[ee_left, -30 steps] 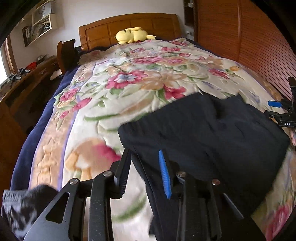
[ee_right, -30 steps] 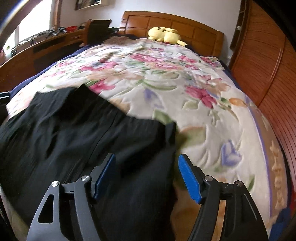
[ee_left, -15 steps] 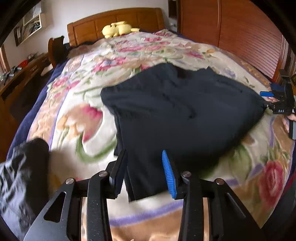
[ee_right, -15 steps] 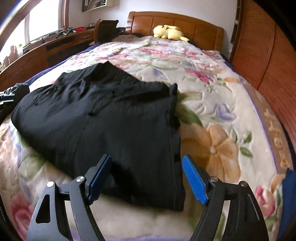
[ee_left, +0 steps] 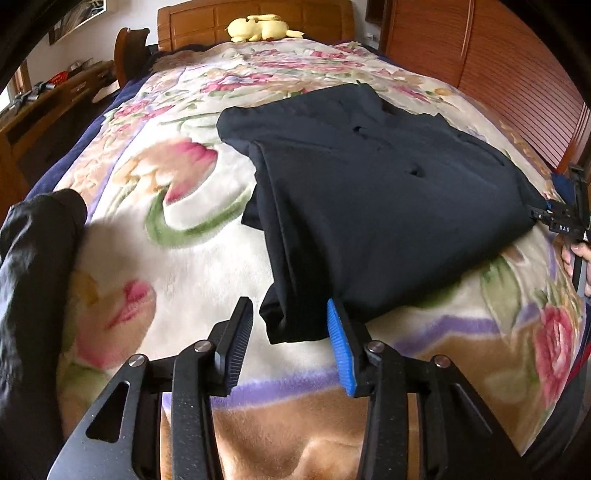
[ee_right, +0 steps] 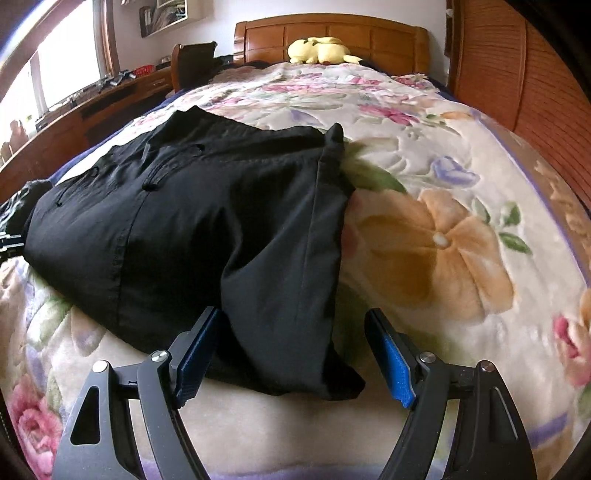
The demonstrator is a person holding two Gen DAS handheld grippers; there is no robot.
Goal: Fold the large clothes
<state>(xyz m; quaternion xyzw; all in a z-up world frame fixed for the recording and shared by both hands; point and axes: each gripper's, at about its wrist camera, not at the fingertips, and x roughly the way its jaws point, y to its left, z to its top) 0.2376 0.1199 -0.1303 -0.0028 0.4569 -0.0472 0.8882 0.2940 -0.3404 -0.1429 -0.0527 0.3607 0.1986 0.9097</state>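
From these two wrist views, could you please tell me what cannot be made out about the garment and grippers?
- Garment: its type; folded layers hide its shape in both views.
- Right gripper: cut off by the left view's right edge, so any contact with the garment's corner is unclear.
- Dark bundle: cut off by the left view's left edge; identity unclear.
- Left gripper: open; touch unclear.

folded garment (ee_left: 369, 206) lies on the blanket (ee_left: 177, 236) near the bed's foot. plush toy (ee_left: 258, 27) sits behind it against the headboard (ee_right: 369, 40). another garment (ee_left: 33, 258) lies left of it, a desk (ee_right: 92, 107) beyond.
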